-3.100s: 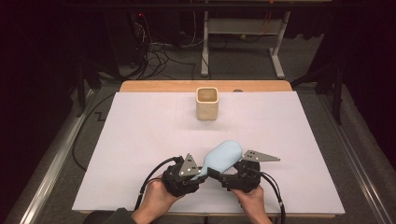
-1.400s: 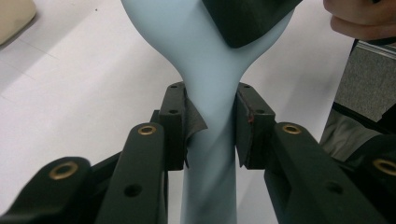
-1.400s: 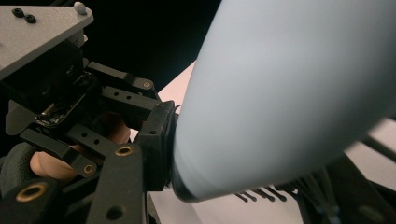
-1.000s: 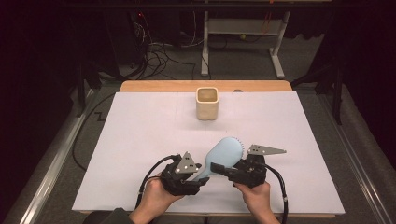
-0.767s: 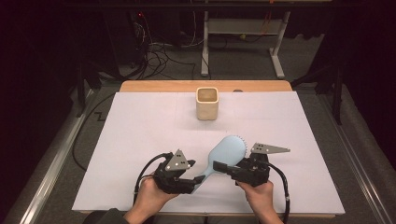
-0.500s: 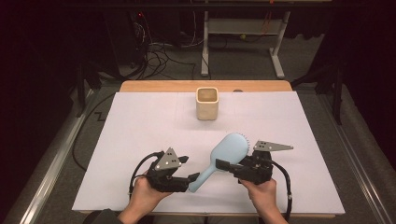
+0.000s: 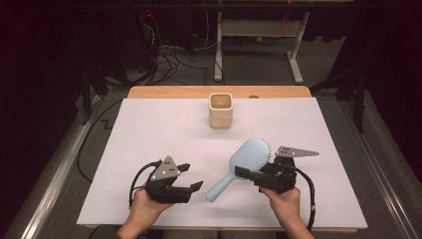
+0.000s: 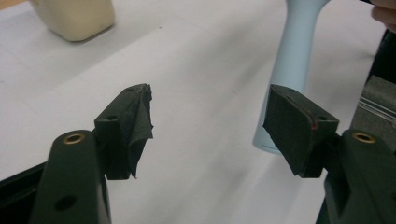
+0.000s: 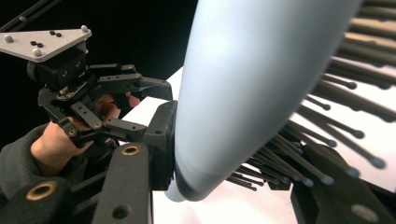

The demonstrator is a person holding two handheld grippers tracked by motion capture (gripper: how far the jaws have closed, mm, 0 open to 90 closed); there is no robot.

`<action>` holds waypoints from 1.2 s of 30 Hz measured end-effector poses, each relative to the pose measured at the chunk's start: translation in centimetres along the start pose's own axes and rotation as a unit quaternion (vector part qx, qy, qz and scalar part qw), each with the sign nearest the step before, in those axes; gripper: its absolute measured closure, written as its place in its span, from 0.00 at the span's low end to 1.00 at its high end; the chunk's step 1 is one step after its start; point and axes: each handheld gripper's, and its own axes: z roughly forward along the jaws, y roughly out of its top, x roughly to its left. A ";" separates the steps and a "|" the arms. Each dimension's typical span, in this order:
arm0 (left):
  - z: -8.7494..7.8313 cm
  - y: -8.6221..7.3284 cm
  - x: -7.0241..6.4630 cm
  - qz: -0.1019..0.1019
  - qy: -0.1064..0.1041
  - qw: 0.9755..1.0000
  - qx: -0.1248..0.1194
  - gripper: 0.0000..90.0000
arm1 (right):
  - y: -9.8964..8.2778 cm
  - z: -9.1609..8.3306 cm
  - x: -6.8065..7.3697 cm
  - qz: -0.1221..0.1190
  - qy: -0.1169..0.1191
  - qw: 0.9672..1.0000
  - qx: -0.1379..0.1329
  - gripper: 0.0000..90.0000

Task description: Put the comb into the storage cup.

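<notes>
A light blue hairbrush (image 7: pixel 248 158) hangs just above the white table cover, its handle (image 7: pixel 222 185) pointing down-left. My right gripper (image 7: pixel 242 173) is shut on the brush where head meets handle; in the right gripper view the brush's back (image 9: pixel 252 84) and dark bristles lie between the jaws. My left gripper (image 7: pixel 193 176) is left of the handle tip, apart from it. Its jaws have just been opening and nothing is between them. In the left gripper view my left gripper (image 8: pixel 210 121) stands open, with the handle (image 8: pixel 292 60) beyond its right pad.
A cream square cup (image 7: pixel 220 110) stands upright at the back middle of the table, also the cup (image 8: pixel 74 16) at top left of the left gripper view. The white cover (image 7: pixel 149 134) spans the table; a wooden edge (image 7: pixel 169 92) runs along the back.
The left gripper opened, let go of the brush handle and slid left. The right gripper kept the brush and shifted a little right, so the handle tip hangs free.
</notes>
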 end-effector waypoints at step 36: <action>-2.7 -3.0 3.5 -0.053 0.036 0.997 -0.045 0.34 | 0.6 -1.6 -0.7 0.000 -0.026 1.000 0.017 0.61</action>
